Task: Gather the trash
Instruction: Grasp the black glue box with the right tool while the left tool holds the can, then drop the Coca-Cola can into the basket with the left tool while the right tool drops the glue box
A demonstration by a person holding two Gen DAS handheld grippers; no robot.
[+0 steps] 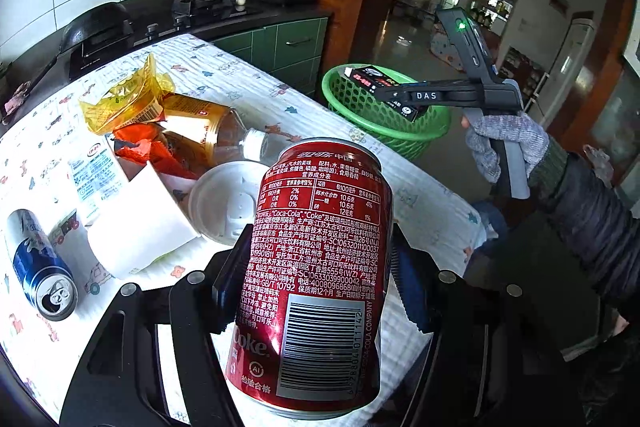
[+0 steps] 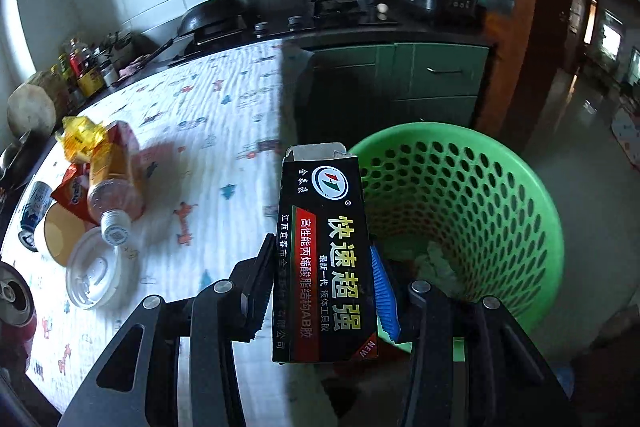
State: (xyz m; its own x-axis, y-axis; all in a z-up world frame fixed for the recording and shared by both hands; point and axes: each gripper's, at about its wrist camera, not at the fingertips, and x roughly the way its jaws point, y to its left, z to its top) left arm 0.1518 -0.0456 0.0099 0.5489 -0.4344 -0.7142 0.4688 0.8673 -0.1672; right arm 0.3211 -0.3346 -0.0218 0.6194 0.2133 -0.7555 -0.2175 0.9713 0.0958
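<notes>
Two grippers are loaded. Left gripper (image 1: 316, 291) clenches an upright red cola can (image 1: 316, 267) above the table's (image 1: 424, 187) near edge, litter lying left. Right gripper (image 2: 320, 287) pinches a black glue box (image 2: 326, 267) over the green basket (image 2: 520, 195) rim, beside the table edge.

A red aluminium cola can (image 1: 316, 275) sits clamped in the left tool (image 1: 316, 279) above the cloth-covered surface (image 1: 248, 83). Beyond the surface's right edge stands a green perforated plastic basket (image 2: 480, 195); over it the right tool (image 2: 320, 291) grips a black cardboard glue box (image 2: 326, 259).
</notes>
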